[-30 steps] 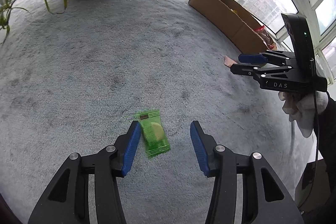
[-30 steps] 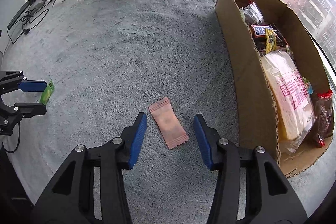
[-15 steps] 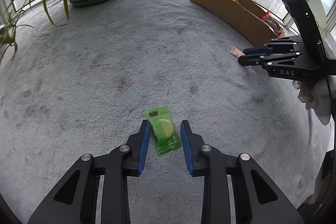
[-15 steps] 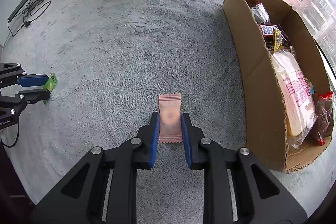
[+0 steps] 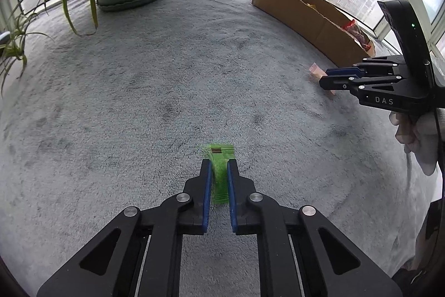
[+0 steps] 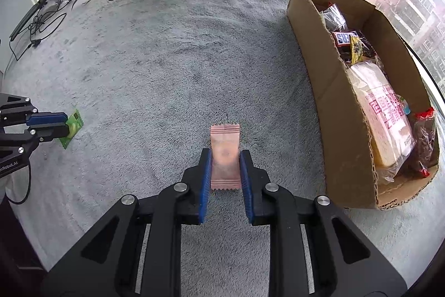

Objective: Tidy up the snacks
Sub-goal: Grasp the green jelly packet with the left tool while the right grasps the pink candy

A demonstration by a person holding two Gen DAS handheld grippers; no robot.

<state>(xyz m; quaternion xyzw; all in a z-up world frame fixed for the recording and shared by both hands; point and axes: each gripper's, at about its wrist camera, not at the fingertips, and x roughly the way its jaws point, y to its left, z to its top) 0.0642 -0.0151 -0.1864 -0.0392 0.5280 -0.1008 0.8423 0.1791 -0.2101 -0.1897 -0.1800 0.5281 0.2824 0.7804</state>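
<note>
From the left wrist view, the left gripper (image 5: 217,171) is clamped on the green snack packet (image 5: 219,174), which stands pinched edgewise between the blue pads, low over the grey fleece blanket (image 5: 139,102); its jaws have just been closing with the packet between them. The wrapper is squeezed narrow and looks slick, so I'd worry it could slide out or twist on the way to the box. Off to the right the right gripper (image 5: 322,77) holds a pink packet (image 5: 315,68) beside the cardboard box (image 5: 300,7). From the right wrist view, that gripper (image 6: 224,162) is clenched across the width of the pink snack packet (image 6: 224,149), which lies flat between the pads, its top end sticking out beyond them. The grip seems to be only on the edges, so the packet might buckle and drop. The box (image 6: 333,107) is already crowded with snacks, and its raised wall stands close on the right; a low carry could catch the packet on that rim.
</note>
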